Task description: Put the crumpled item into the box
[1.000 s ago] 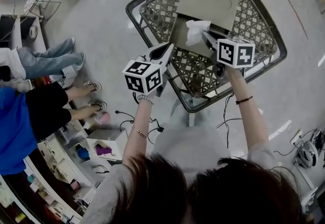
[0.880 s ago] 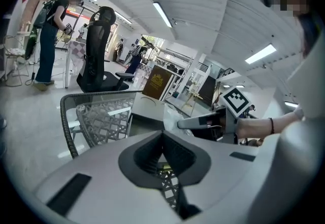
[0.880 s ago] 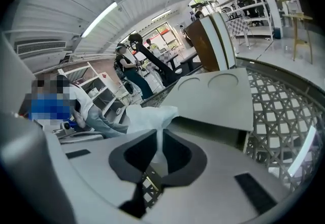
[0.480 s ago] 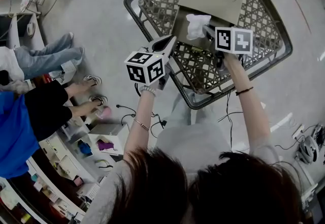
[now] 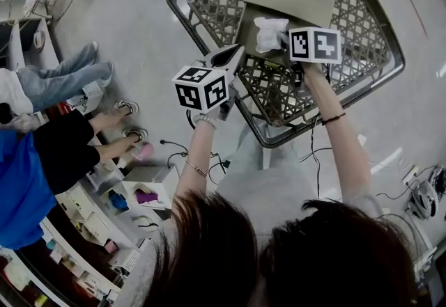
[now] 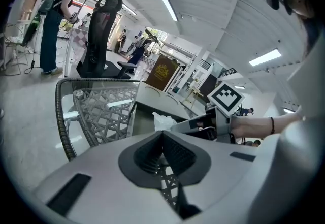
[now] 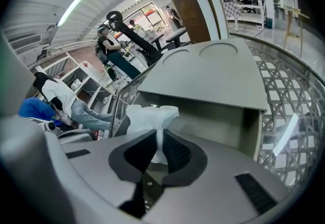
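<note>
Right gripper (image 7: 158, 142) jaws pinching crumpled white tissue (image 7: 151, 115) at opening of grey cardboard box (image 7: 213, 78), upper centre. Left gripper (image 6: 163, 142) jaws pressed together, empty, just left of box.

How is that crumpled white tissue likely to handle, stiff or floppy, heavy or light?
Probably floppy: the tissue puffs out in soft folds beyond the right gripper, which pinches just a thin neck of it. Likely very light, since that small pinch holds it up. It should drop into the box without rolling.
</note>
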Available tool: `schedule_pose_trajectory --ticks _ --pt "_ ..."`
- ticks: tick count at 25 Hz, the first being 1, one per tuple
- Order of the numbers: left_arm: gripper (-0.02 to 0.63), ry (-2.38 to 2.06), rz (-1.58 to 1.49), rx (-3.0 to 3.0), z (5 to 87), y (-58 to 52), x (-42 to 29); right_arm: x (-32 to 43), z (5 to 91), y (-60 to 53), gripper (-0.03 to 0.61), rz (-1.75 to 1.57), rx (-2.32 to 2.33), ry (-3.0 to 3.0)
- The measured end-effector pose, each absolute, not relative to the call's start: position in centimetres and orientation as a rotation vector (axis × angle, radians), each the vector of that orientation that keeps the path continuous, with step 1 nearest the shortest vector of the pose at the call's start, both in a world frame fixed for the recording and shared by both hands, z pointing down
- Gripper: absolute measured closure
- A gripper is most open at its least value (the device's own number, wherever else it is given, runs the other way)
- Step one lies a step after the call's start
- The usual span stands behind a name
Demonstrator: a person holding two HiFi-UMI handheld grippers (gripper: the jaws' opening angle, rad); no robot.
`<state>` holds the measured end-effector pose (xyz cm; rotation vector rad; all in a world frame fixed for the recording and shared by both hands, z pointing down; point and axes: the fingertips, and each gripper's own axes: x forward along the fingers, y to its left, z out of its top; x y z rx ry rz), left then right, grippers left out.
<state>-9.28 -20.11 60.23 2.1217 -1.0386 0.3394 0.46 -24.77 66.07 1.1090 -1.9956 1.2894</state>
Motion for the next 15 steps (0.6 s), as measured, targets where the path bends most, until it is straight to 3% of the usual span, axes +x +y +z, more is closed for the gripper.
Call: schedule_pose_trajectory --ticks 15 --pt "0.597 -1.028 0.346 2.105 60.8 -20.0 -9.1 0.8 67.3 -24.8 0.523 1.299 1.145 -1.919"
